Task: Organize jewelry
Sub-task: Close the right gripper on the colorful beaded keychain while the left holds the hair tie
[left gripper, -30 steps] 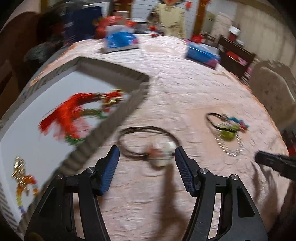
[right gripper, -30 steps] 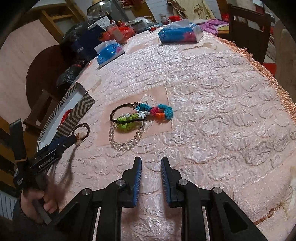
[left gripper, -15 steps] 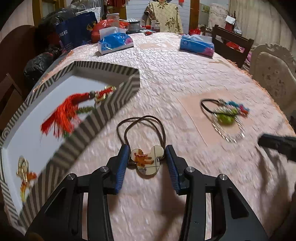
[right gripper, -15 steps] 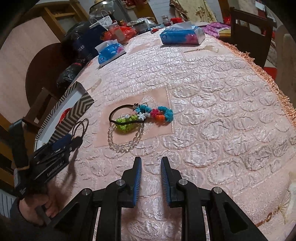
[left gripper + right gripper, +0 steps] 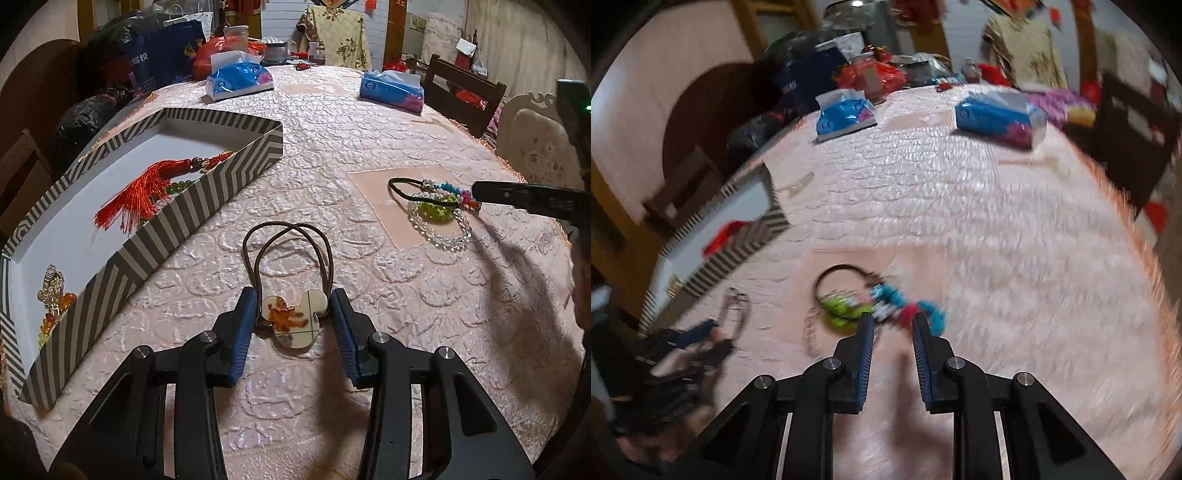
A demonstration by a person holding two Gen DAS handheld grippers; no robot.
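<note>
pink embossed tablecloth (image 5: 369, 122) fills both views. the hair tie charm (image 5: 291, 319) is bracketed at lower centre by the left gripper (image 5: 293, 314), pads seemingly pressing its sides. striped box (image 5: 207, 192) is seen at left, bead pile (image 5: 439, 212) at right. right gripper (image 5: 892, 325) is seen narrowly parted, holding nothing, in a blurred frame.

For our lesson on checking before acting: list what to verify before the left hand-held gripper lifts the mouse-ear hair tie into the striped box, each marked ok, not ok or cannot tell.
1. Charm of the mouse-ear hair tie sits between the left hand-held gripper pads: ok.
2. Pads pressing the charm on both sides: cannot tell.
3. Elastic loops lie free on the tablecloth: ok.
4. Striped box has bare floor beside the red tassel: ok.
5. Right hand-held gripper clear of the path: ok, over the bracelet pile.
</note>
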